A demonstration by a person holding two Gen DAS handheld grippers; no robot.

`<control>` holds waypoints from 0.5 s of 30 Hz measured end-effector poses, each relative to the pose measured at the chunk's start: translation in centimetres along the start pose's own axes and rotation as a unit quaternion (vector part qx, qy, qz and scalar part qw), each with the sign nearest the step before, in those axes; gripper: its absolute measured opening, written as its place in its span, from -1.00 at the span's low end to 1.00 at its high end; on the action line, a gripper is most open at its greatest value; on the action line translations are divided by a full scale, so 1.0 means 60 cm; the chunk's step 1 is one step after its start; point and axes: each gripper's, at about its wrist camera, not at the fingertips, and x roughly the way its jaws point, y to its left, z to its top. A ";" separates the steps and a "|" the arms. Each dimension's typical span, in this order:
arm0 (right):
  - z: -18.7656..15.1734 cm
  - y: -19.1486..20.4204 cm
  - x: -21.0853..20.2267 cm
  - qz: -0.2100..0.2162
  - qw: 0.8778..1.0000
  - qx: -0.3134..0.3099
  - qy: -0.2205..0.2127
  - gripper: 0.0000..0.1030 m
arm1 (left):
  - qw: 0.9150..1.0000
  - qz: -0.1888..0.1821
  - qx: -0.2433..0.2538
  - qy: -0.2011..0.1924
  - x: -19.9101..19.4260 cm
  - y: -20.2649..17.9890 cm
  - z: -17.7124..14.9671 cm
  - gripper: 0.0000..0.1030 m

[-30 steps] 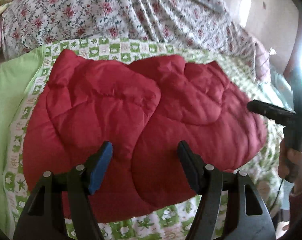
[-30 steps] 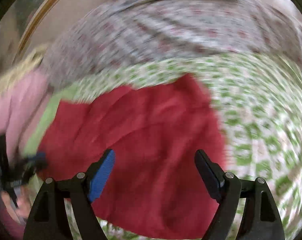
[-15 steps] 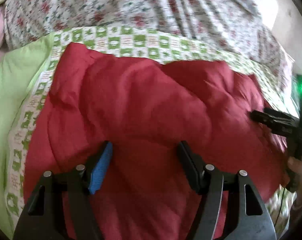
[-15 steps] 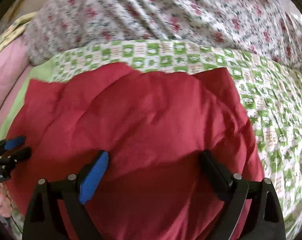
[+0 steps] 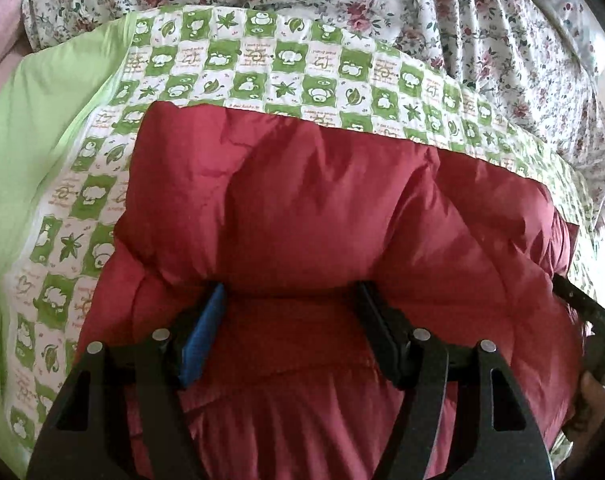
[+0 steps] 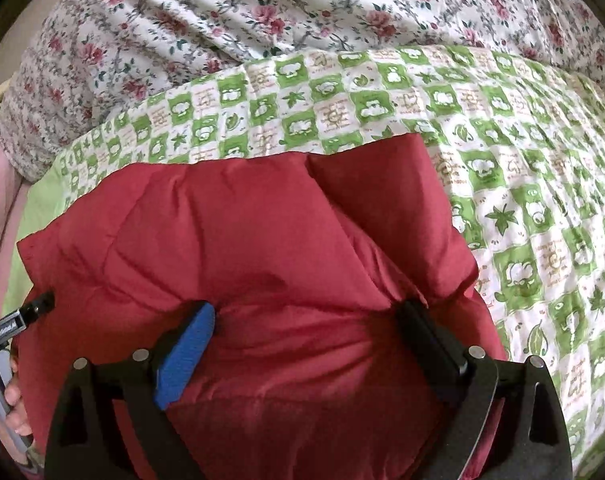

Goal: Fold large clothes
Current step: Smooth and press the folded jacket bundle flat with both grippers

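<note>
A padded red quilted garment [image 5: 326, 240], probably a puffer jacket, lies folded into a thick bundle on a green-and-white checked quilt [image 5: 262, 60] with leaf and flower prints; behind it is a white floral bedspread [image 5: 442, 8]. Compared with a second ago, both wrist cameras have come in low and close, so the red fabric that earlier sat further out now fills the lower half of each view. The left gripper [image 5: 292, 300] has its jaws partly apart, about as wide as before, with their tips sunk into a puffy fold of the garment; the fabric bulges up between them, but it is not clear that the pads pinch it. The right gripper [image 6: 308, 320] has just been opening its jaws and now holds them wide apart, their tips likewise pressed down into the padding with red fabric between them and no clamp on it. Each gripper shows at the edge of the other's view, so they work at opposite sides of the bundle. This looks like pressing a finished fold flat or setting up to take hold for the next fold.
</note>
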 end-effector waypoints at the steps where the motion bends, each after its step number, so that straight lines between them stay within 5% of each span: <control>1: 0.002 -0.003 0.001 0.001 1.000 0.003 0.000 0.84 | 1.000 -0.001 0.001 -0.001 -0.008 0.000 -0.005 0.33; 11: -0.002 -0.012 -0.014 -0.005 1.000 0.016 -0.015 0.83 | 0.997 -0.063 0.018 -0.049 -0.168 -0.012 -0.105 0.32; 15: -0.029 0.003 -0.089 -0.001 0.998 0.012 -0.053 0.83 | 0.996 -0.075 0.033 -0.046 -0.196 -0.030 -0.158 0.32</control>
